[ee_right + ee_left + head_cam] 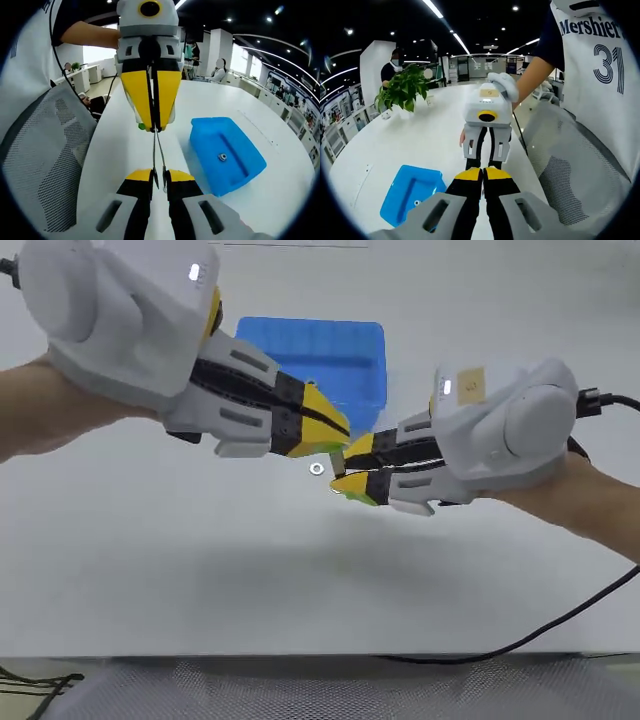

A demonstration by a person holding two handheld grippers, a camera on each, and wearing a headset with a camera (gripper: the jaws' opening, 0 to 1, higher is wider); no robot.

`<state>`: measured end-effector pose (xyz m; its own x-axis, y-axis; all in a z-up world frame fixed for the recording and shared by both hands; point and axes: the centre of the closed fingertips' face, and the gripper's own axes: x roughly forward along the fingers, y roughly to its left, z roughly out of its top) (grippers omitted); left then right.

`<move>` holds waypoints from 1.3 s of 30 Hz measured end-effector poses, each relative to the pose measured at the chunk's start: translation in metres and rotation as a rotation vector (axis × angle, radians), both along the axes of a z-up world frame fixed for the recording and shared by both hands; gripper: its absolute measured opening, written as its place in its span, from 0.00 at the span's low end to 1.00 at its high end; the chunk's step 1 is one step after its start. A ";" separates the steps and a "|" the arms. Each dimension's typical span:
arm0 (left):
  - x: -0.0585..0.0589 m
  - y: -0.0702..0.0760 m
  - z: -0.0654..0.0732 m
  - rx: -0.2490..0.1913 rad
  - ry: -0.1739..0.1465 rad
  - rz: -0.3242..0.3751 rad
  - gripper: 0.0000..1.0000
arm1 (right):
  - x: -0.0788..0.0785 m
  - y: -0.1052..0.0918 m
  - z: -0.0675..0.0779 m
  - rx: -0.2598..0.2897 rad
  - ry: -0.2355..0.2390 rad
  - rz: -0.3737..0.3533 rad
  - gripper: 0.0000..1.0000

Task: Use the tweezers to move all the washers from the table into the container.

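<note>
While I hold a tool in each hand over the big white table [200, 560], the blue container [330, 355] sits on it at twelve o'clock from where the two tools meet. My left gripper [340, 430] comes in from ten o'clock in the head view, and its yellow jaws are pressed together. My right gripper [340, 466] comes in from three o'clock and points back at it, so the two are tip to tip. In the right gripper view the thin metal tweezers [153, 150] come up from between my right jaws, which are squeezed in close on the two legs. The far end of the tweezers reaches the tips of my left jaws at twelve o'clock. I cannot tell if those jaws pinch it. One small washer [222, 157] lies inside the container, at three o'clock from the tweezers. Another washer [317, 469] lies flat on the table, just at nine o'clock from my right jaws.
</note>
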<state>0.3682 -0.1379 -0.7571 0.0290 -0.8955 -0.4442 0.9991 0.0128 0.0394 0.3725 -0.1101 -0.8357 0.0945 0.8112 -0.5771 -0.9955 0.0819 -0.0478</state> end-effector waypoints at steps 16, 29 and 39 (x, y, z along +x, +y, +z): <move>0.004 -0.002 -0.015 0.004 0.024 0.036 0.05 | 0.007 0.000 -0.018 -0.002 0.033 -0.016 0.12; 0.003 -0.004 -0.016 -0.010 0.033 0.050 0.05 | 0.009 0.000 -0.021 0.002 0.042 -0.019 0.12; 0.007 -0.003 -0.019 -0.014 0.042 0.051 0.05 | 0.008 -0.001 -0.023 -0.009 0.034 -0.026 0.12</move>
<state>0.3756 -0.1404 -0.7759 0.0567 -0.8994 -0.4334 0.9979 0.0645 -0.0032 0.3808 -0.1115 -0.8587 0.0954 0.8037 -0.5874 -0.9941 0.1072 -0.0148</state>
